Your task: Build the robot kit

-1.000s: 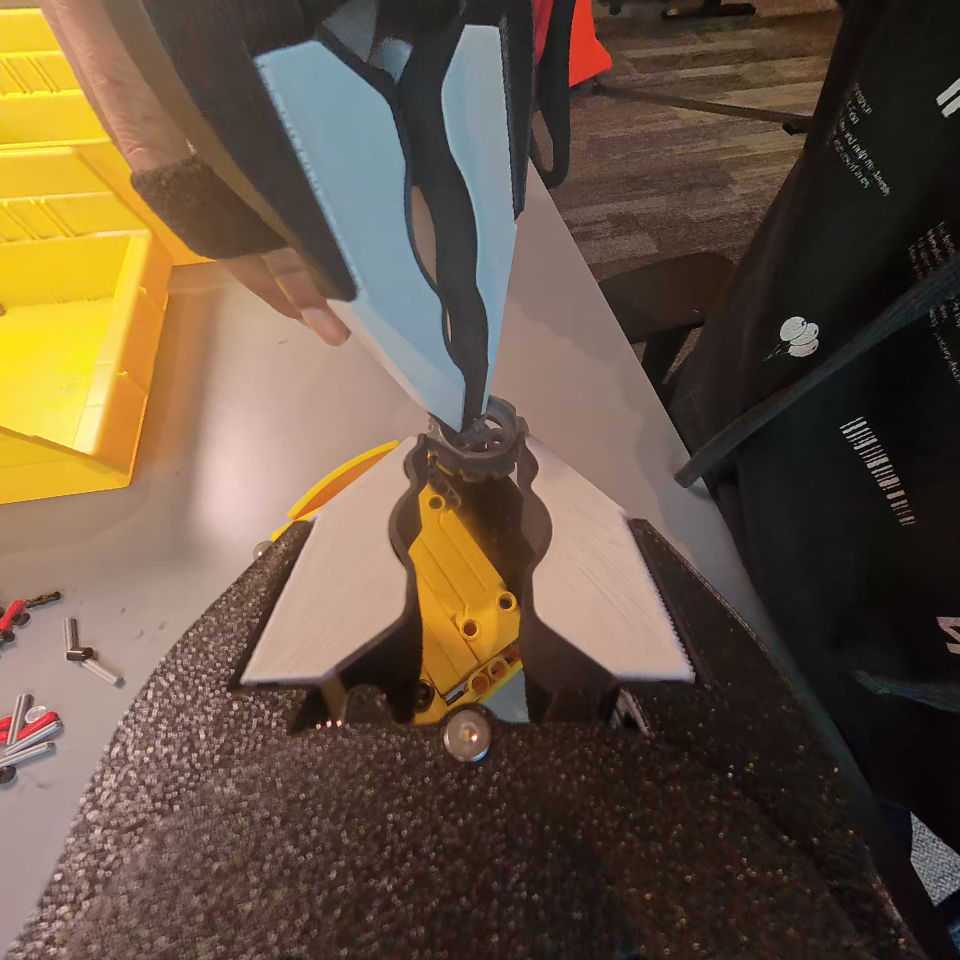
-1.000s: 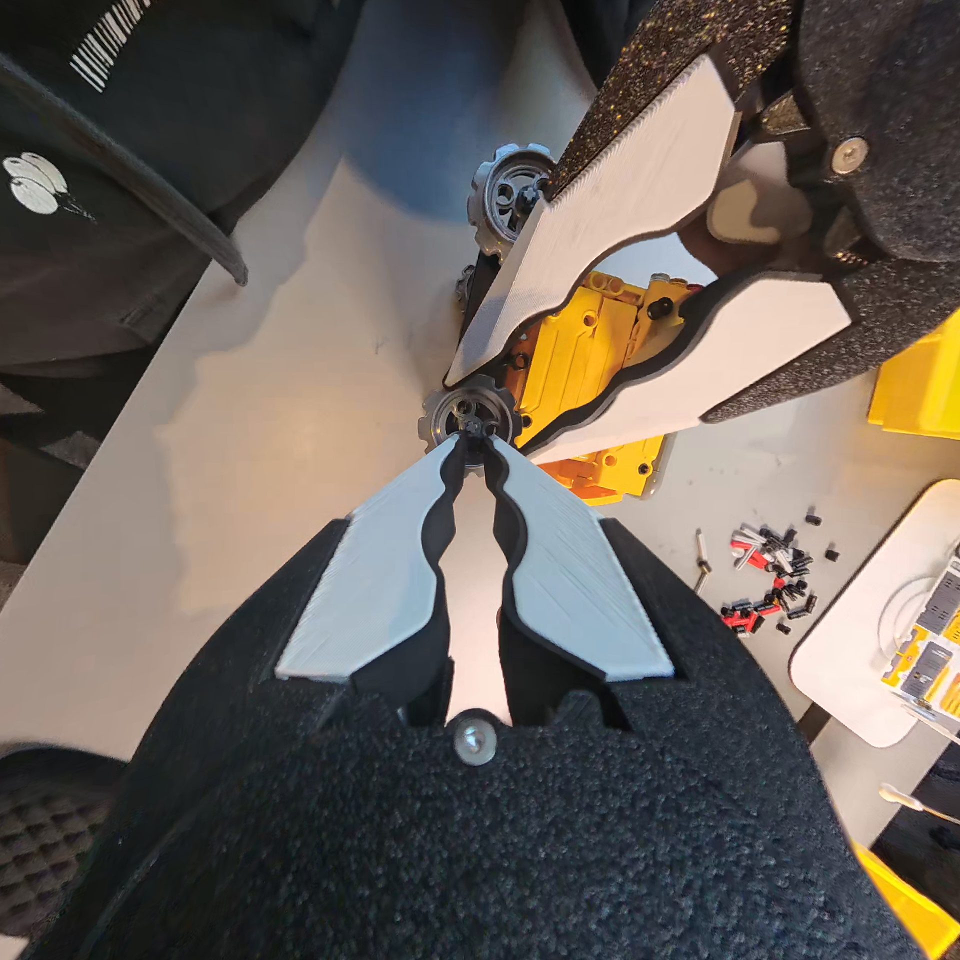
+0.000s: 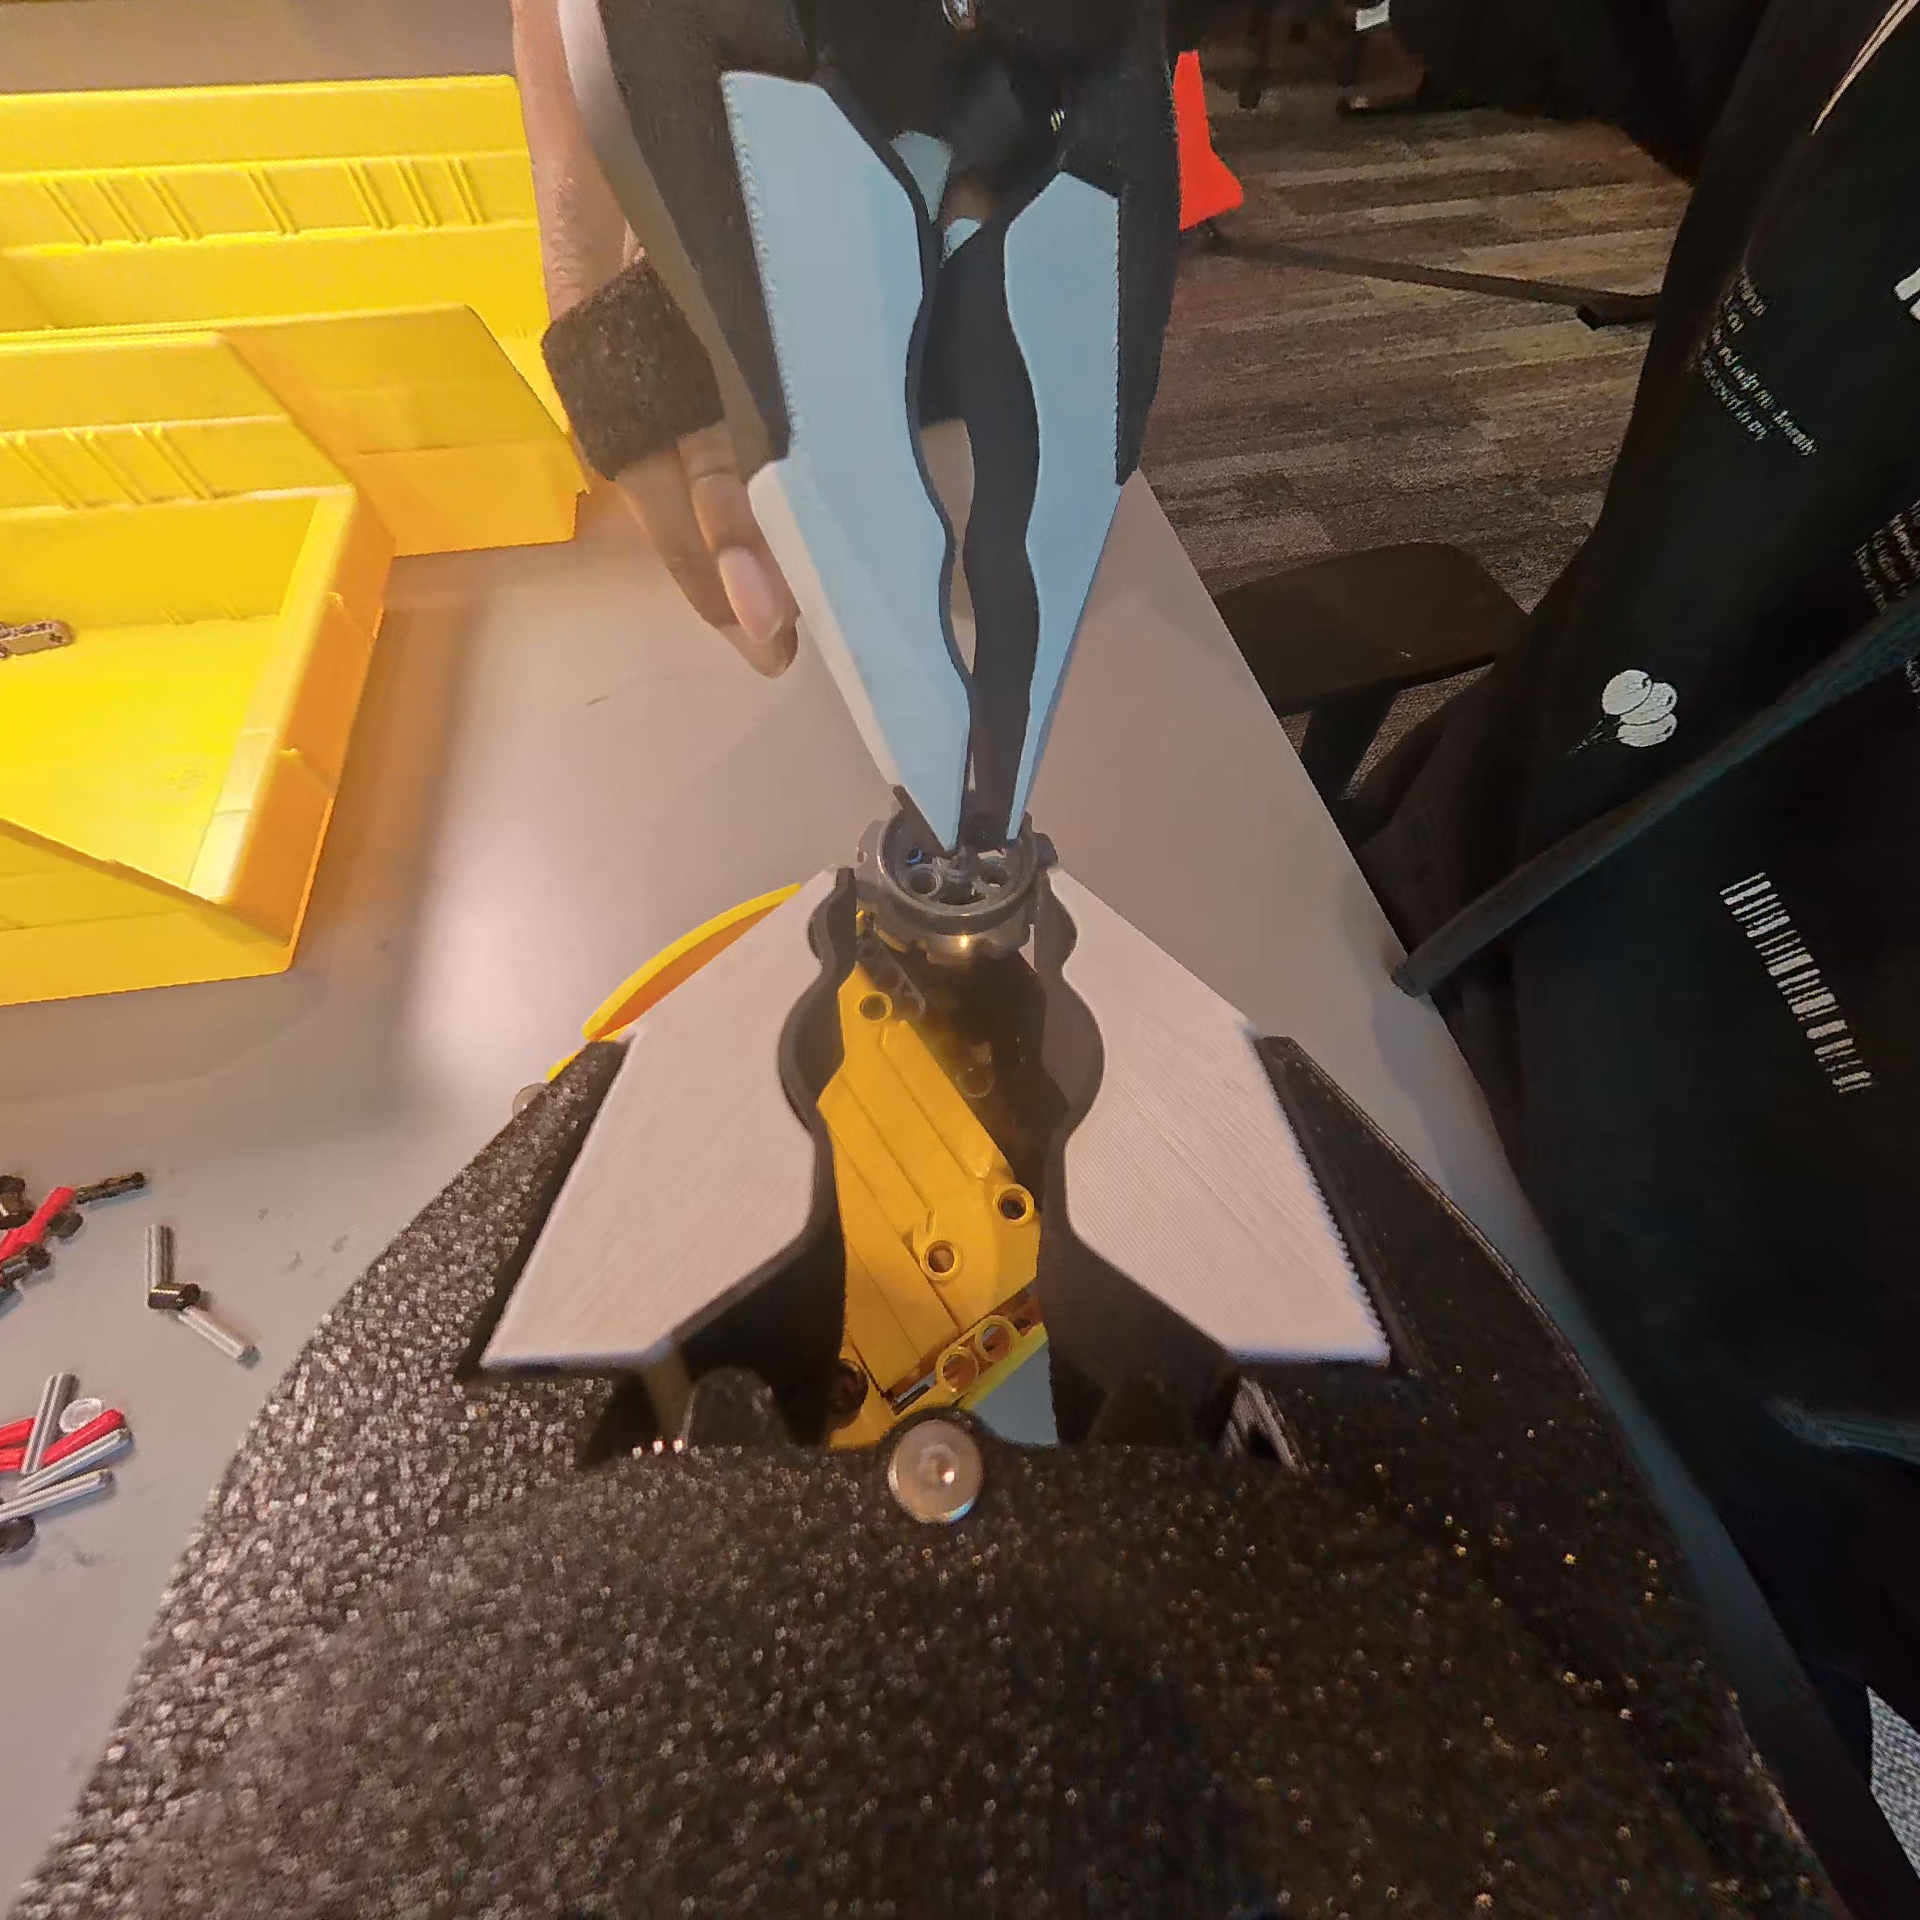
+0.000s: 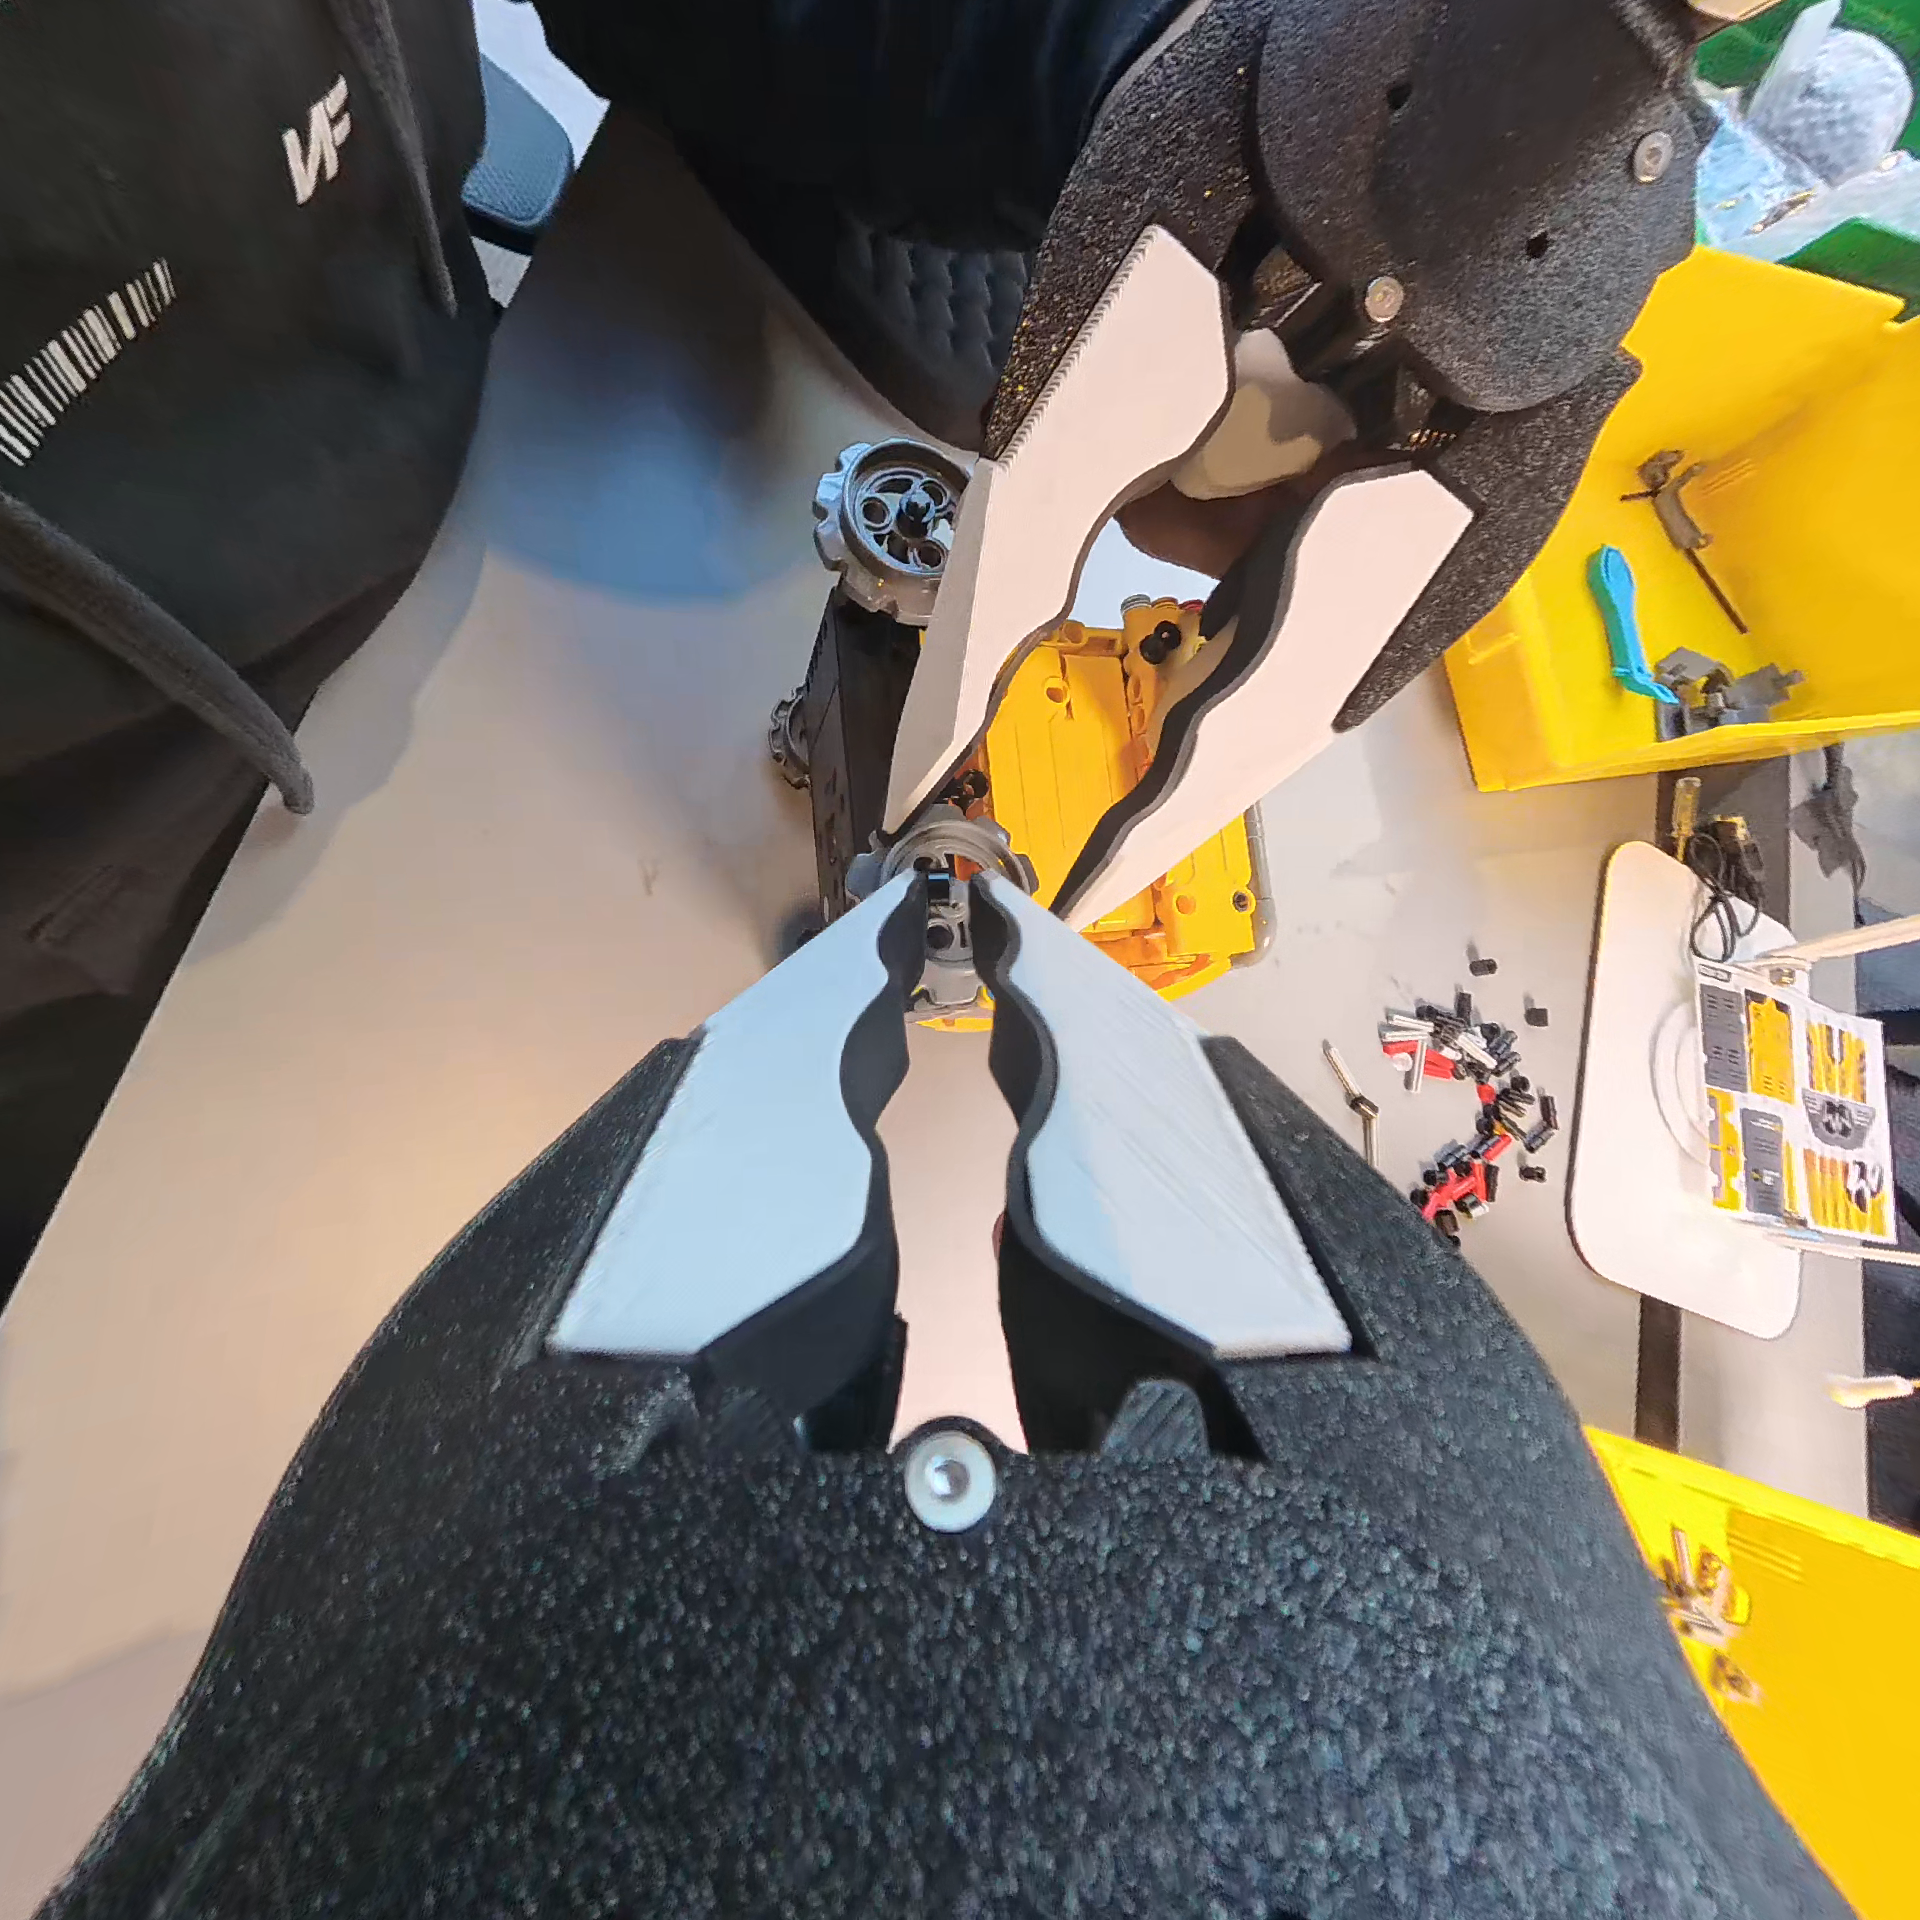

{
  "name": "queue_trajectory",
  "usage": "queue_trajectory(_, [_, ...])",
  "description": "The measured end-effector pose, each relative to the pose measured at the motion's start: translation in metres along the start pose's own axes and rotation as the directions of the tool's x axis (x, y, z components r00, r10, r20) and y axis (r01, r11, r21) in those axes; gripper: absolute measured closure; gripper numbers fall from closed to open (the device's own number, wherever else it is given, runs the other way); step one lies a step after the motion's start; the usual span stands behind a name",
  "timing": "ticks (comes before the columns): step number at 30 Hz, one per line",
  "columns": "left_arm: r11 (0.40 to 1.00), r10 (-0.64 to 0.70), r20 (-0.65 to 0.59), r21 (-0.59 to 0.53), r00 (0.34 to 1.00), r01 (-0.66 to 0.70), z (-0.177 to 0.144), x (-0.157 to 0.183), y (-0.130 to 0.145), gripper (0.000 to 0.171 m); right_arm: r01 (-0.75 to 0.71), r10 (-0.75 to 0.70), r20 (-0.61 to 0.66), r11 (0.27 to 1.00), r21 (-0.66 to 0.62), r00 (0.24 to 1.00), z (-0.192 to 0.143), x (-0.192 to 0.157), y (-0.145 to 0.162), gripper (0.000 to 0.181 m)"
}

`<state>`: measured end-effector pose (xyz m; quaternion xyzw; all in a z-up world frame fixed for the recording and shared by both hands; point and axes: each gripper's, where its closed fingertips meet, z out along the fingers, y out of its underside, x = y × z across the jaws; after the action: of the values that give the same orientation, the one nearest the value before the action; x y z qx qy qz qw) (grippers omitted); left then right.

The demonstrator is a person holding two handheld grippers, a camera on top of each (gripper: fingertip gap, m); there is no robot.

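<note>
Toy vehicle [image 4: 1101, 769] on table [image 4: 416, 1039], bins [image 3: 156, 675] left.

Left tongs [image 3: 940, 914]: jaws spread wide, both fingers bearing on what sits between them. Right tongs [image 4: 948, 883]: fingers nearly closed, tips pinching. The two point tip to tip. Right hand [image 3: 717, 540] behind its tongs, one finger extended.

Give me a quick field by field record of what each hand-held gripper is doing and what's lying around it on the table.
left hand-held gripper: closed around the yellow brick-built vehicle, jaws on either side of its body
right hand-held gripper: tips pinched at the hub of the grey toothed wheel on the vehicle's end
second grey wheel: on the vehicle's far end, untouched
loose pins and axles: scattered on the table, red, black, grey
yellow bins: beside the vehicle
sticker sheet: on a white tray
</note>
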<state>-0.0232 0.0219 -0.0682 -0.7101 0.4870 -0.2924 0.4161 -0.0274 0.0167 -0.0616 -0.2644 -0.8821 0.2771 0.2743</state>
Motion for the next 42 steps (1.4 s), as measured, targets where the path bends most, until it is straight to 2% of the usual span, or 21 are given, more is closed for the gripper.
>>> queue_trajectory(18, [1.000, 0.002, 0.003, 0.003, 1.000, -0.003, 0.0001, 0.0002, -0.0005, 0.140, -0.101, 0.100, 0.024, 0.994, 0.039, 0.995, -0.0057, -0.0037, -0.0062, 0.176])
queue_trajectory(26, [1.000, 0.006, 0.005, 0.001, 1.000, -0.006, 0.0003, 0.0007, -0.0005, 0.140, -0.144, 0.144, 0.039, 0.990, -0.005, 0.989, -0.0030, -0.0039, -0.0004, 0.177])
queue_trajectory(35, [1.000, 0.012, 0.008, -0.005, 1.000, -0.012, 0.0007, 0.0015, -0.0004, 0.140, -0.263, 0.265, 0.074, 0.964, -0.044, 0.961, -0.0029, -0.0064, 0.0005, 0.175])
queue_trajectory(42, [1.000, 0.017, 0.007, -0.007, 1.000, -0.017, 0.0010, 0.0023, -0.0003, 0.140, -0.212, 0.217, 0.089, 0.975, -0.069, 0.972, -0.0017, -0.0084, -0.0010, 0.177])
